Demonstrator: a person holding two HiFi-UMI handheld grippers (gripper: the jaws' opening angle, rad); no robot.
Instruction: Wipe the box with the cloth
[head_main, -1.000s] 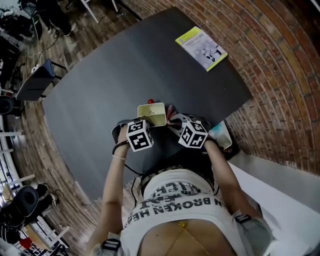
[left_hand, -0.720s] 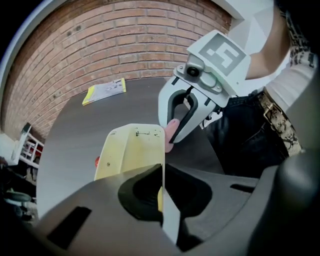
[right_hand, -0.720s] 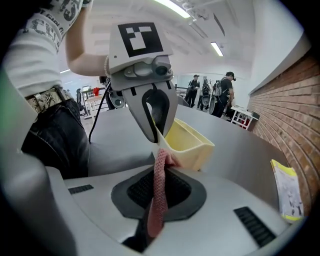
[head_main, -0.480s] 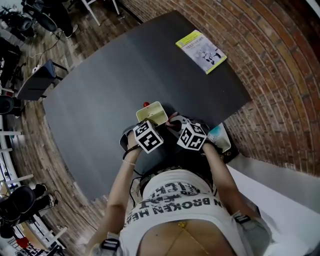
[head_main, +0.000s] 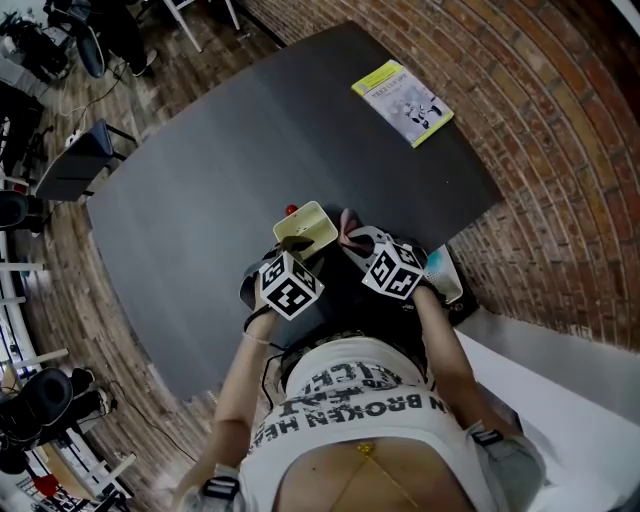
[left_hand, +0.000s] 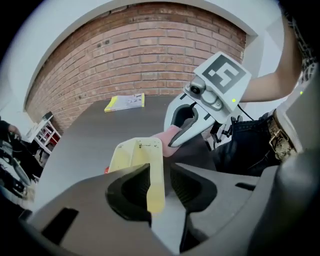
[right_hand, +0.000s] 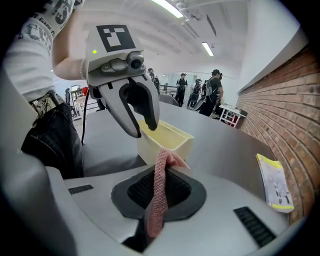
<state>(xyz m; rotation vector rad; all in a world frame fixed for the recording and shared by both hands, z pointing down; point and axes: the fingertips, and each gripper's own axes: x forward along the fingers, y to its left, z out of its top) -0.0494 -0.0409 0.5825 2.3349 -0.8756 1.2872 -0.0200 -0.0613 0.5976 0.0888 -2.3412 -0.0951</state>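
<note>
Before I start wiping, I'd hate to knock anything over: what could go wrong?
The left gripper has its jaws opening around a wall of the box, so it may slide or tip when pushed. The cloth in the right gripper might snag its rim. The red thing beside the box could get knocked.

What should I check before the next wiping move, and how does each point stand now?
1. Cloth clamped in the right gripper: ok.
2. Box upright, open side up: ok.
3. Left gripper holding the box wall: not ok. Its jaws are opening, and the wall stands between them with a gap on one side.
4. Cloth touching the box: cannot tell. Its tip is at the box's side.
5. Booklet away from the work, at the far end of the table: ok.
</note>
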